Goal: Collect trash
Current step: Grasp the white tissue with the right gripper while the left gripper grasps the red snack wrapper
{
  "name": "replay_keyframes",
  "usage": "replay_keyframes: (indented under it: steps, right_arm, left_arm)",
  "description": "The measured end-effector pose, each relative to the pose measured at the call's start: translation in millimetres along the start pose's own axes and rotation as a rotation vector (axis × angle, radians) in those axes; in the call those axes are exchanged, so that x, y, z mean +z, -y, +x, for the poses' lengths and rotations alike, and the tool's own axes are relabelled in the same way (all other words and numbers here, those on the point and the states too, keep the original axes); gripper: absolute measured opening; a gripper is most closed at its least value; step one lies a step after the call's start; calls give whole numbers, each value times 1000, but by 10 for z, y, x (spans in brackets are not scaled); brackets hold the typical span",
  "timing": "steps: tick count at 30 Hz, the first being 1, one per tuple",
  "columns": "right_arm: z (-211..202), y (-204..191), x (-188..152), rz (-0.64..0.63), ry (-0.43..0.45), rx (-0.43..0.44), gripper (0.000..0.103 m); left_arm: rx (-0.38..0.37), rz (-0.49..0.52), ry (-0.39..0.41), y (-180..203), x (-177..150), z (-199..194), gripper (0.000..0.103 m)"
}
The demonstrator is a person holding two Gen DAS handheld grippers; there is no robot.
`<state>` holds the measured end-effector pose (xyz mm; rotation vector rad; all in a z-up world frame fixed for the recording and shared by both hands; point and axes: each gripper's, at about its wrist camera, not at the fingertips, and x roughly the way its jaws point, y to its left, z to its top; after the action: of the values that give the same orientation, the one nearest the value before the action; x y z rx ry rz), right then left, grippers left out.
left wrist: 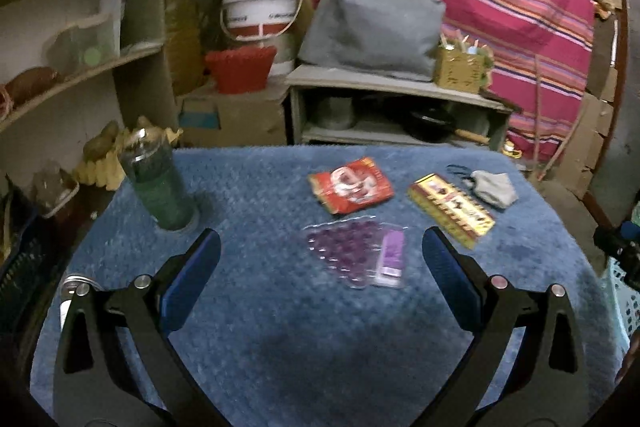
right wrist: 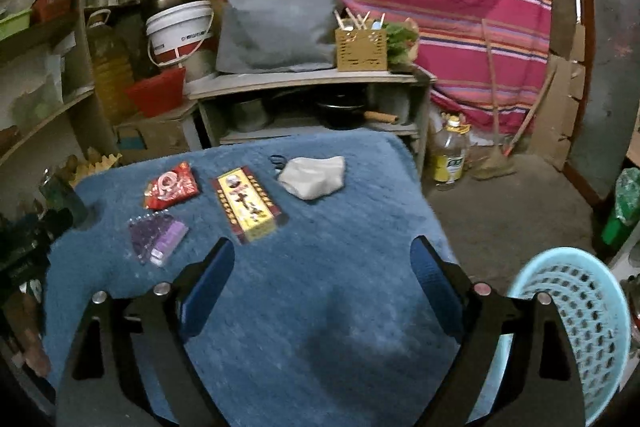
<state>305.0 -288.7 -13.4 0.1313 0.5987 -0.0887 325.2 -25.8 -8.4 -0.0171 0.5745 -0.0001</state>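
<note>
Blue pads on both grippers, and both are spread wide with nothing between the fingers. The left gripper point(left wrist: 320, 255) hangs over the near part of a fuzzy blue cloth point(left wrist: 280, 347) that covers the table, and the right gripper point(right wrist: 322, 263) is over the same cloth, nearer its right edge.

Trash is all still lying on the cloth. Closest to the left gripper, just past its fingertips, is a clear purple blister pack point(left wrist: 357, 253). Behind that sits a red snack wrapper point(left wrist: 350, 185), close to the pack but not on it. To the right of those is a long yellow and red box point(left wrist: 450, 209), lying flat and angled. Just beyond the box's far end there's a crumpled grey face mask point(left wrist: 490, 189) with dark ear loops, near the far right corner of the cloth. From the right wrist view the order is the same: wrapper point(right wrist: 171, 185), blister pack point(right wrist: 158, 237), box point(right wrist: 249, 203), mask point(right wrist: 313, 177).

A green glass jar point(left wrist: 158, 183) stands upright at the left side of the cloth, well apart from the trash.

Off the table's right edge, beside the right gripper, there's a light blue perforated plastic basket point(right wrist: 580, 327) down on the floor side. Frames are a bit blurry.
</note>
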Motion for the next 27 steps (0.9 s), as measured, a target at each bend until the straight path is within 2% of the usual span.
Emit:
replay_keyframes:
  steps: [5,9,17,24,27]
  right_arm:
    - [318,-170,40,-6,-25,4,88]
    - [608,-225,115,-45,-35,-27,88]
    - [1267,-139,320,-65,-81,-67,88]
    - [1776,-73,438,-53,-137,-63,88]
    - [1893,-83,468,-69,-150,-53,88]
  left_arm:
    - [0,-9,-45,-84,-28,261,97]
    - [23,35,-46,-33,99,501,97]
    - [-8,48,-113,47,365,1140,97]
    - [-7,16,-229,29,466,1822,97]
    - [-23,27,-280,69,419,2038,87]
